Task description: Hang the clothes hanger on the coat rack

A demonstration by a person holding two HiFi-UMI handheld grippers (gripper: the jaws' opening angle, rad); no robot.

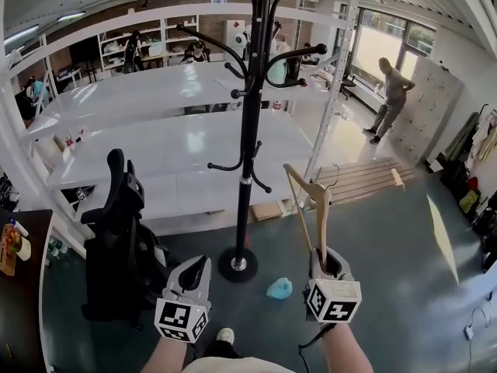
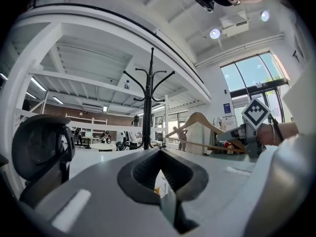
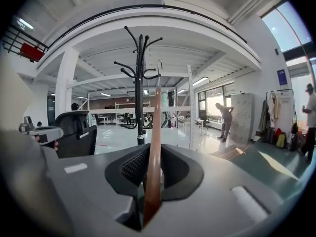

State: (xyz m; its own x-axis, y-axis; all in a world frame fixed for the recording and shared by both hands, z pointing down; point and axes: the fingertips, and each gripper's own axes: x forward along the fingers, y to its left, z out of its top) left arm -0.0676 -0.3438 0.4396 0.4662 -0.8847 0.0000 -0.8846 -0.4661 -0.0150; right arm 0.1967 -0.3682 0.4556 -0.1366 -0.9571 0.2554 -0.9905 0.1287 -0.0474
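A large bright workshop is showing, with a dark teal floor (image 1: 388,286), long white tables (image 1: 155,146) and tall windows (image 1: 388,41) far ahead and to the right of both claws.

The right claw (image 1: 324,259) is gripping the wooden hanger (image 1: 311,200) by its lower end, its jaws pressing on the wood. The hanger is standing upright out of the claw with its metal hook at the top, not yet on any peg. The left claw (image 1: 196,269) is holding nothing, and its jaws are sitting together.

The black coat rack (image 1: 252,130) is standing on the floor ahead of the claws, between their two lines of reach and nearer the left one. Nothing is lying between the hanger and the rack. A black office chair (image 1: 120,231) is standing just left of the left claw. A small pale blue object (image 1: 279,288) is lying on the floor between the claws. Wooden planks (image 1: 365,179) are lying beyond the right claw, and a person (image 1: 392,92) is standing far off by grey lockers (image 1: 423,107).

The left gripper view is showing the hanger side-on as a full triangle, out to its right. The right gripper view is showing it edge-on as a thin brown strip, just right of the rack's pole. Only the head view is showing the rack's round base and the blue object.
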